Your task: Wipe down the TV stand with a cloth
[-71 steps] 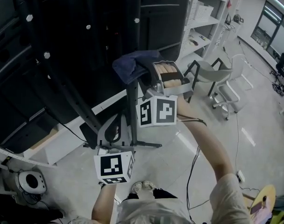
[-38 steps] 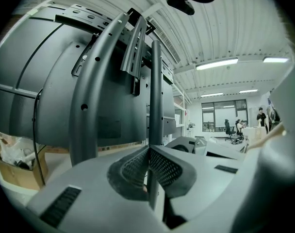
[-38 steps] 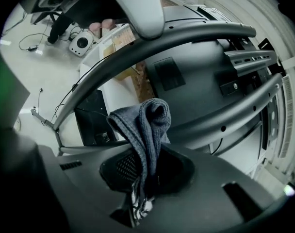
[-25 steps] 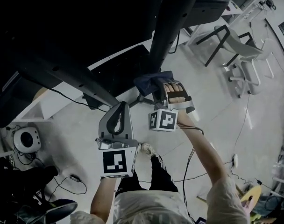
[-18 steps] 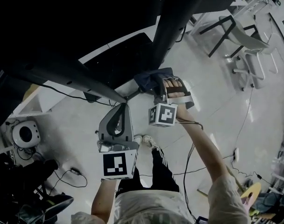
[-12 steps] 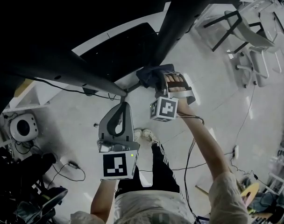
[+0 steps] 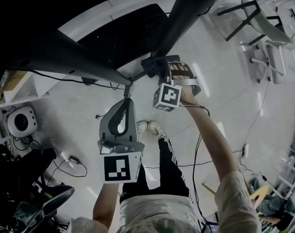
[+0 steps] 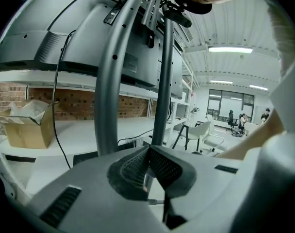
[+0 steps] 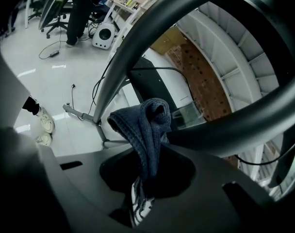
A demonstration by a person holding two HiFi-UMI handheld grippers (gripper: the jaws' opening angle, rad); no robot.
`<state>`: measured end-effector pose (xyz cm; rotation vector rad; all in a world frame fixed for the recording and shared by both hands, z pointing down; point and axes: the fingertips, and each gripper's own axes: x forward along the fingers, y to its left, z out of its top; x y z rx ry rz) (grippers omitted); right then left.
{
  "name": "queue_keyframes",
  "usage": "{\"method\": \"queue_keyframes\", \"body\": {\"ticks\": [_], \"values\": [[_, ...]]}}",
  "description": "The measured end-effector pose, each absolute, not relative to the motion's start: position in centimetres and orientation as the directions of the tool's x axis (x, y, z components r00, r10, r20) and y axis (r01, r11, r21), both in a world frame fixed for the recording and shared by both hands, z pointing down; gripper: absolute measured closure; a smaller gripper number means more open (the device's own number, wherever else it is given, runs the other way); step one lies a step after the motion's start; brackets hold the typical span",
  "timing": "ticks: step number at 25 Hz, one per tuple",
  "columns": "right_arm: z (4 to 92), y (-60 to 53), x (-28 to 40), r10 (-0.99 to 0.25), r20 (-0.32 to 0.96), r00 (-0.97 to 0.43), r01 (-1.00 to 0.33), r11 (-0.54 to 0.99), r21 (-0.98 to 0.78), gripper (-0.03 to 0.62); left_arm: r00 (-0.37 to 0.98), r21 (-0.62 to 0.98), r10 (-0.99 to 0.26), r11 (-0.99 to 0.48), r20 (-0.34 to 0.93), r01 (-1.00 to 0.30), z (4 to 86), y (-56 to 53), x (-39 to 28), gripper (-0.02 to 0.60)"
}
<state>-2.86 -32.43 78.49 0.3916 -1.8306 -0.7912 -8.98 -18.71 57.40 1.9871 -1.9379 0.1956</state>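
Note:
The TV stand is a dark metal frame of slanting tubular legs point(image 7: 186, 16) that carries big screens. My right gripper point(image 7: 159, 69) is shut on a dark blue cloth point(image 7: 155, 64) and presses it against the slanting leg low down. In the right gripper view the cloth point(image 9: 146, 130) bunches up out of the shut jaws beside the thick tube point(image 9: 235, 125). My left gripper point(image 7: 123, 108) hangs below and to the left, shut, with nothing in it. In the left gripper view its jaws point(image 8: 150, 171) meet in front of two upright tubes point(image 8: 108, 72).
A black base plate point(image 7: 123, 38) lies on the pale floor under the stand. A cable point(image 7: 70, 79) runs along the left leg. A white chair point(image 7: 266, 28) stands at the right, a round robot vacuum point(image 7: 19, 123) at the left. A cardboard box point(image 8: 26, 125) sits on a shelf.
My right gripper has slid the cloth down the slanting leg toward the base. The view has tilted down, so more floor shows. My left gripper has stayed shut below it.

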Motion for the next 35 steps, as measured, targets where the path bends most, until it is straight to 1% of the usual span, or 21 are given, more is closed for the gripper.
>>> {"method": "queue_keyframes", "body": {"ticks": [7,10,16,20,23,26,30,32,35], "values": [[81.0,-32.8,-2.2,-0.628,0.689,-0.362,0.124,0.7,0.703,0.536,0.027,0.142,-0.936,0.025,0.351,-0.99,58.7,-18.4,-9.9,0.566],[81.5,-32.6,-2.5,-0.616,0.699,-0.364,0.121,0.712,0.691,0.536,0.032,0.146,-0.935,0.022,0.354,-0.989,59.2,-18.5,-10.0,0.566],[83.1,-32.9,-2.2,-0.597,0.731,-0.33,0.144,0.734,0.664,0.536,0.049,0.131,-0.938,-0.004,0.343,-0.991,58.9,-18.7,-9.5,0.566],[83.3,-32.3,-1.7,-0.59,0.746,-0.31,0.137,0.749,0.649,0.536,0.041,0.138,-0.946,0.004,0.322,-0.99,58.2,-18.6,-9.7,0.566],[81.4,-30.7,-1.5,-0.572,0.751,-0.329,0.116,0.765,0.633,0.536,0.029,0.144,-0.954,0.015,0.299,-0.989,56.4,-18.2,-9.7,0.566],[75.9,-29.7,-1.7,-0.589,0.71,-0.386,0.079,0.746,0.661,0.536,0.011,0.142,-0.966,0.027,0.258,-0.989,52.8,-17.8,-9.7,0.566],[67.6,-28.1,-1.3,-0.618,0.653,-0.438,-0.006,0.728,0.685,0.536,-0.023,0.119,-0.974,0.051,0.226,-0.992,47.8,-16.4,-10.5,0.566],[63.1,-28.5,-1.3,-0.641,0.603,-0.476,-0.129,0.729,0.672,0.536,-0.051,0.115,-0.984,0.071,0.17,-0.991,45.2,-16.5,-11.4,0.566],[56.1,-26.9,-1.5,-0.636,0.535,-0.556,-0.361,0.764,0.534,0.536,-0.083,0.093,-0.99,0.094,0.11,-0.991,41.5,-15.6,-12.2,0.566]]}}
